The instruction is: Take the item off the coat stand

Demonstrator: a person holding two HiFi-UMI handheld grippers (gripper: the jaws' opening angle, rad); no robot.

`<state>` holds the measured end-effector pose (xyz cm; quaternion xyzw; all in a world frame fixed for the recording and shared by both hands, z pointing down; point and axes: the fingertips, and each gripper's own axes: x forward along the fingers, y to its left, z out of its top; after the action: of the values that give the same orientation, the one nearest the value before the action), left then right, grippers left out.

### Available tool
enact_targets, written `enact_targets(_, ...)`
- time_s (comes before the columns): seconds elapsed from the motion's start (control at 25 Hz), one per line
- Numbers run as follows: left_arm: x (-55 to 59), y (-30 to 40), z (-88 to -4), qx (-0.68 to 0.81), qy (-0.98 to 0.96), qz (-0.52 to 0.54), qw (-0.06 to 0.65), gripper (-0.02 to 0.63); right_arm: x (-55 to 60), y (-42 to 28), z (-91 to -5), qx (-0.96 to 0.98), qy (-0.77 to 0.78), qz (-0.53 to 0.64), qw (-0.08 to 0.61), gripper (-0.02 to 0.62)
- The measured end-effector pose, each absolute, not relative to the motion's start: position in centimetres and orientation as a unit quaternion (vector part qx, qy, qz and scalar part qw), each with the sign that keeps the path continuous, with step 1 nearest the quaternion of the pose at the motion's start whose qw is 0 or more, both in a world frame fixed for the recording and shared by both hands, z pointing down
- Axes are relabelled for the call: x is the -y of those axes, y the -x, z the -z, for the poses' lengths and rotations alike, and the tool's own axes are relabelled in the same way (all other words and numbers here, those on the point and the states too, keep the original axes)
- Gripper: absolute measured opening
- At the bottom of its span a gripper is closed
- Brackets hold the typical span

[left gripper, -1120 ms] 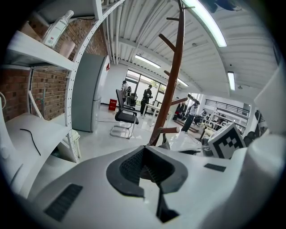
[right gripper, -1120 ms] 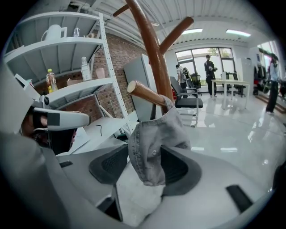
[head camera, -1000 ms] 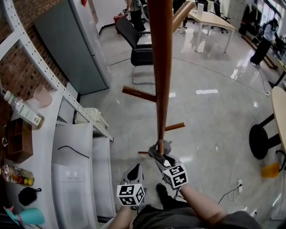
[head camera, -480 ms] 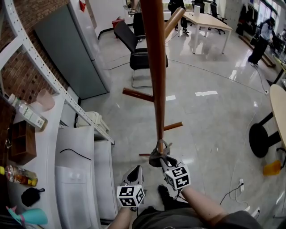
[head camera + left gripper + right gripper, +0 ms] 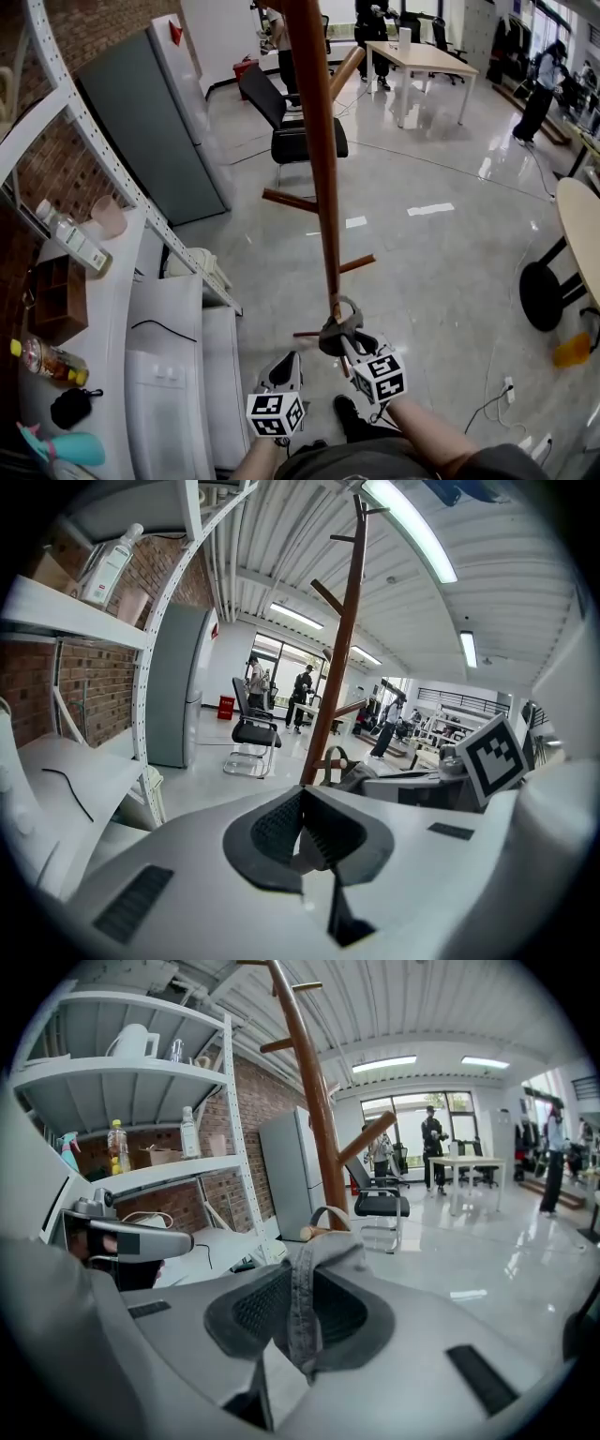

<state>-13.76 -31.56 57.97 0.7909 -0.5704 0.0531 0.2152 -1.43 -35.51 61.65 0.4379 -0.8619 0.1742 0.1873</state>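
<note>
Grey fabric item [image 5: 332, 334], limp with a strap loop, hangs by a low peg of the brown coat stand [image 5: 319, 169], lower centre of frame. Right claw [image 5: 345, 349], tilted slightly downward, has just closed and pinches a fold of it. Left claw [image 5: 284, 364] sits just left of it, closed and empty.

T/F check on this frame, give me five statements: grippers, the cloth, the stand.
1. The right gripper is clamped on the grey cloth. True; its jaws have just been closing, and the fabric sits between them.
2. The left gripper grips the cloth too. False: nothing is between its jaws.
3. The coat stand's pole is wooden. True.
4. The cloth lies on the floor. False: it is held up beside a low peg of the stand.
5. A black office chair stands beyond the stand. True.
</note>
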Motion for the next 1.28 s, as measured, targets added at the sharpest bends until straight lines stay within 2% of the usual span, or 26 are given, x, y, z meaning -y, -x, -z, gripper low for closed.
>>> enact_targets(0.68,25.1,14.2,-55.2,0.546,-0.813,-0.029,0.200,0.006,29.0,2.7,-55.2,0.869,-0.458,-0.127,0.139,0.074)
enact_targets(1.28,17.1,13.9,-56.5,0.498,-0.842,-0.036,0.206,0.006,19.6,1.6,-56.6,0.839,-0.506,-0.140,0.142,0.074)
